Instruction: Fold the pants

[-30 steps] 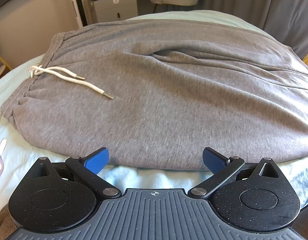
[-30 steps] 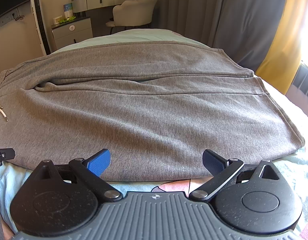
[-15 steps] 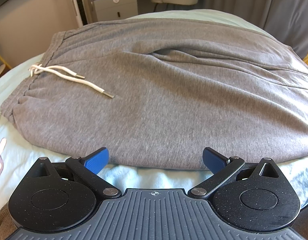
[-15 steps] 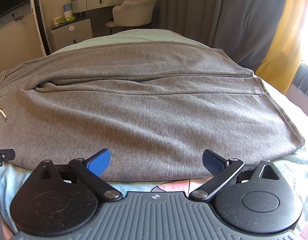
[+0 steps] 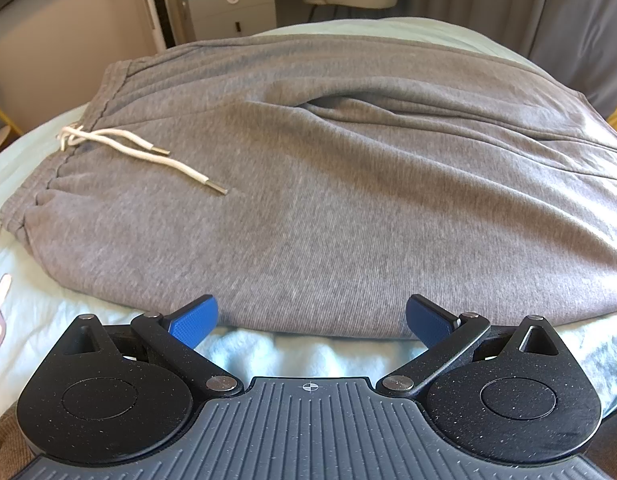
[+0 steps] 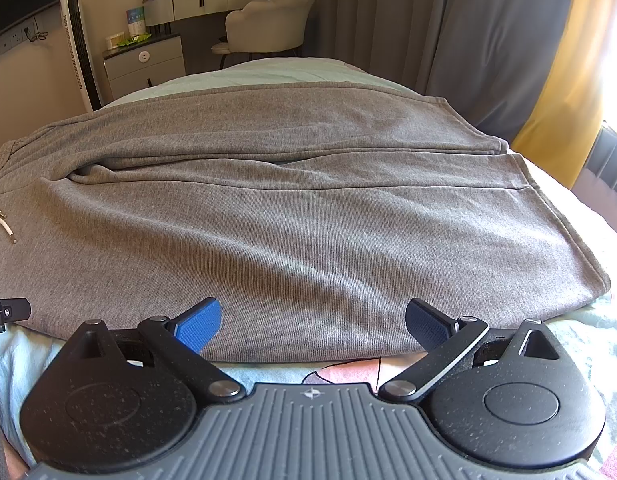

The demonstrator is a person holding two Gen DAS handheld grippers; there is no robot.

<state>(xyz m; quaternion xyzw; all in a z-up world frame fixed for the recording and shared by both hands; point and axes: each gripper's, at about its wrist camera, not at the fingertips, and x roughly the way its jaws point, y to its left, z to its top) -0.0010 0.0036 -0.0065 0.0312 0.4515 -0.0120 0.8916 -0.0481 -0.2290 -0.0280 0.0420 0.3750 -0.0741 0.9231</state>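
Grey pants (image 5: 328, 184) are spread flat on a bed (image 5: 308, 354), unfolded; both the left gripper (image 5: 311, 320) and right gripper (image 6: 313, 322) are held wide and empty at the near edge, which likely must be pinched next.

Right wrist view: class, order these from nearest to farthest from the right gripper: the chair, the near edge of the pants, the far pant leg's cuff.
From the right gripper:
1. Pants' near edge, directly ahead.
2. Far leg's cuff, right.
3. Chair, beyond the bed.

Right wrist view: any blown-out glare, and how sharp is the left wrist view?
Right wrist: window blown out white at upper right, the grey pants evenly lit and crisp. Left wrist: no glare, pants weave slightly soft; fisheye bends both.
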